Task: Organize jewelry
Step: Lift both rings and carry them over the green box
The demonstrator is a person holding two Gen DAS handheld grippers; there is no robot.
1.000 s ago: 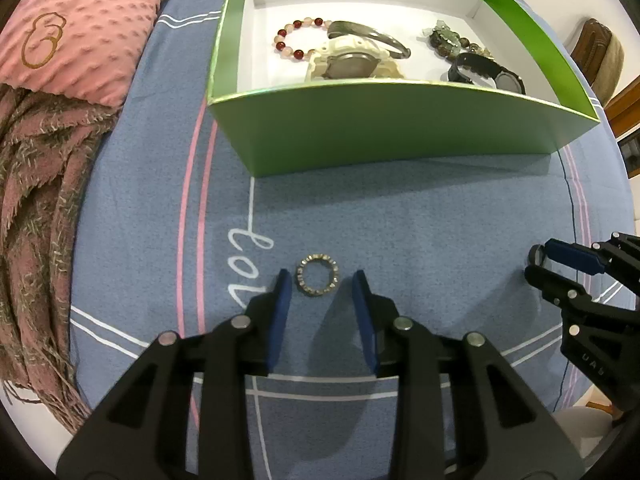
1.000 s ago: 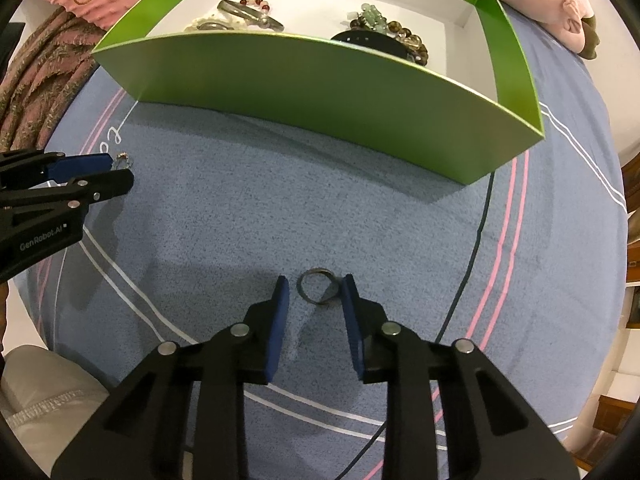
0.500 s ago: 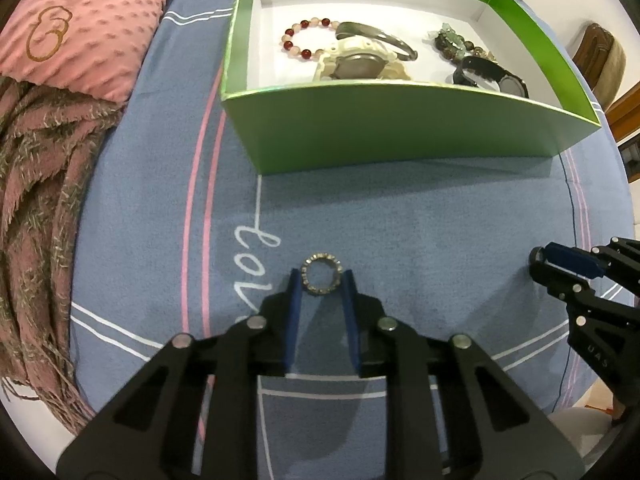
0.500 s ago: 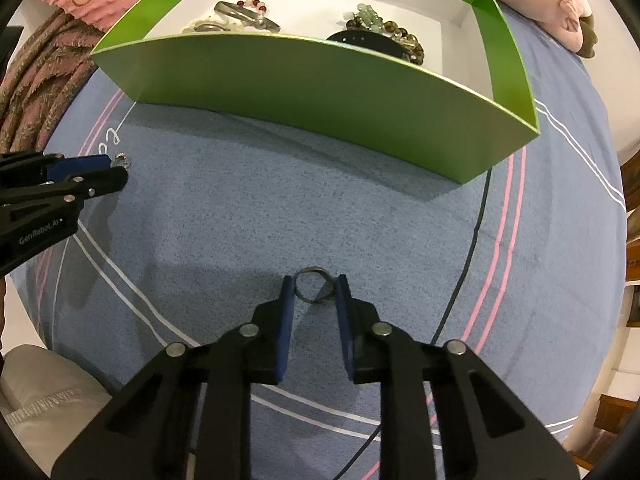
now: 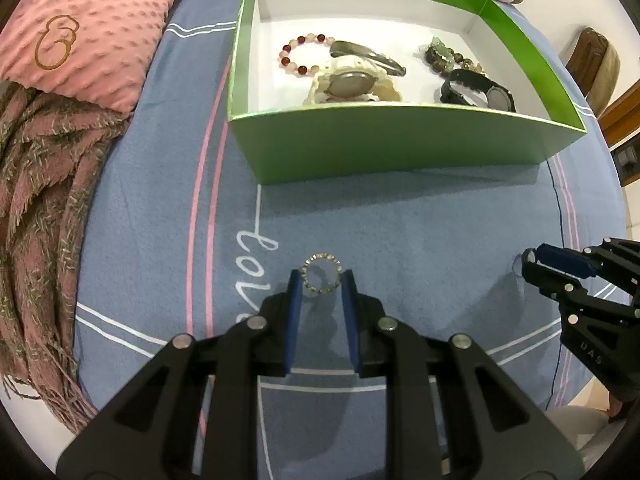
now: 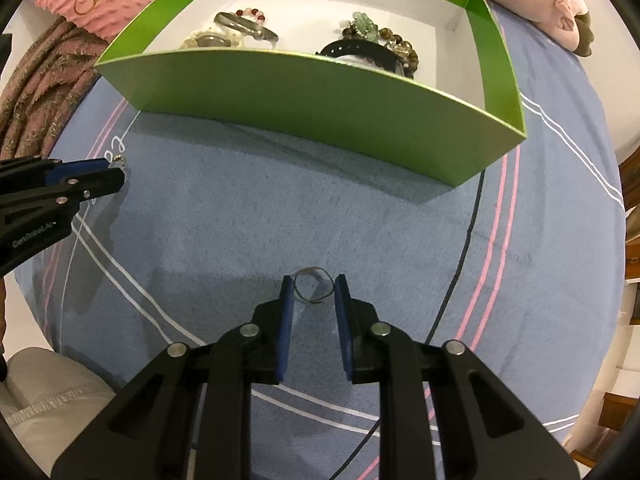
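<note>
A green box (image 5: 400, 144) with a white inside stands on the blue bedspread and holds bracelets and watches. My left gripper (image 5: 322, 280) is shut on a stone-set ring (image 5: 322, 267) and holds it between its blue pads, above the bedspread. My right gripper (image 6: 313, 290) is shut on a thin plain ring (image 6: 313, 280). The box also shows in the right wrist view (image 6: 320, 108). The right gripper shows at the right edge of the left wrist view (image 5: 560, 268), and the left gripper at the left edge of the right wrist view (image 6: 96, 176).
A pink pillow (image 5: 80, 28) and a fringed pink-brown throw (image 5: 40, 200) lie left of the box. Another pink pillow (image 6: 552, 4) lies behind the box. The bedspread's edge runs close below both grippers.
Both grippers have closed from open onto their rings and lifted them; the box now looks lower and closer in both views.
</note>
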